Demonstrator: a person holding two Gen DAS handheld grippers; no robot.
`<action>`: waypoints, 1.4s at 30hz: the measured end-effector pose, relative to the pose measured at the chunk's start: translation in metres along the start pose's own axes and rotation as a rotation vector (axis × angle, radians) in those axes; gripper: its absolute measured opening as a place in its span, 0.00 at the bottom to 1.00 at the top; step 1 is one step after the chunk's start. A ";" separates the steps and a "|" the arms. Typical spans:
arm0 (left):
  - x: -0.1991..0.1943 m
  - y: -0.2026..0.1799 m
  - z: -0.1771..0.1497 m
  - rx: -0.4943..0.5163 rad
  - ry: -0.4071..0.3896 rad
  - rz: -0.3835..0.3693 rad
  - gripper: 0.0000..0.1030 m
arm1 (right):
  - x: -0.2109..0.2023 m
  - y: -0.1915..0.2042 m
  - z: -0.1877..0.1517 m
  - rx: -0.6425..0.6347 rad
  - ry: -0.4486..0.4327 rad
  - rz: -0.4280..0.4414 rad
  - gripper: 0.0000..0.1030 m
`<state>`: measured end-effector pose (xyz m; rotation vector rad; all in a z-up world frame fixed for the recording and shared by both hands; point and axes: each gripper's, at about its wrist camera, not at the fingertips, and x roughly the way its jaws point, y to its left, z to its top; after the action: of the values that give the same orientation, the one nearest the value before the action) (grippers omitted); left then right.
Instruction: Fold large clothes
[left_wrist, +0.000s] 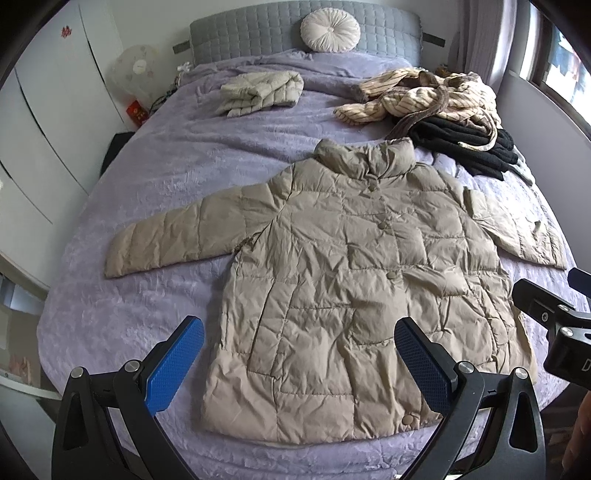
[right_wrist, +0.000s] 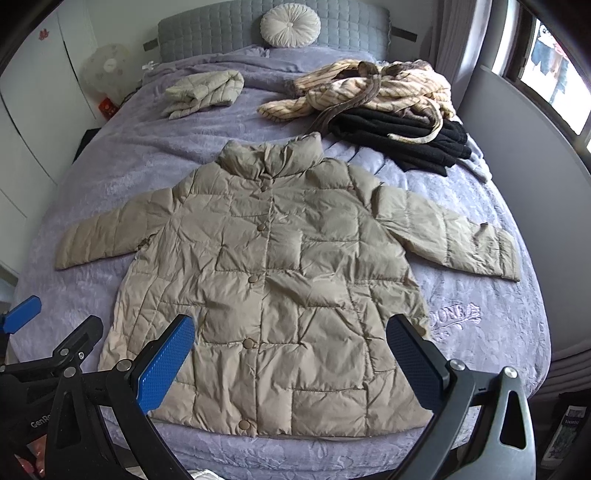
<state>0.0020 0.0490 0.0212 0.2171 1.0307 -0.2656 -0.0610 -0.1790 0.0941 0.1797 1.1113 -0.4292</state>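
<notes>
Left wrist view. Beige quilted down jacket spread flat, front up and snapped shut, on the lavender plush bedspread; collar toward the grey quilted headboard, both sleeves stretched out sideways, hem nearest the camera. Left gripper above the hem with blue-padded fingers spread wide, holding nothing; one pad over bare bedspread, the other over the jacket's lower front. Part of the right gripper at the right edge, beside the jacket's side seam. Farther up the bed: a folded pale quilted garment on the left, a heap of cream striped fabric lying on black knitwear on the right, and a round white pleated cushion against the headboard.

Right wrist view. Same beige jacket centred on the bedspread, sleeves out to either side. Right gripper wide apart and empty, poised over the lower hem, fingers framing the bottom snap. Left gripper partly visible at the left edge, one blue fingertip showing. Folded pale garment, striped heap, black knitwear and cushion beyond the collar.
</notes>
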 end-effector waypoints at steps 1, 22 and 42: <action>0.005 0.006 0.006 -0.007 0.013 -0.007 1.00 | 0.002 0.003 -0.003 0.001 0.013 -0.002 1.00; 0.214 0.256 0.038 -0.581 0.055 -0.160 1.00 | 0.199 0.139 0.074 -0.118 0.288 0.280 0.98; 0.331 0.372 0.040 -0.939 -0.012 -0.132 0.55 | 0.350 0.260 0.127 -0.141 0.283 0.472 0.07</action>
<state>0.3136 0.3516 -0.2259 -0.7005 1.0610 0.1165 0.2837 -0.0742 -0.1820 0.3767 1.3250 0.0996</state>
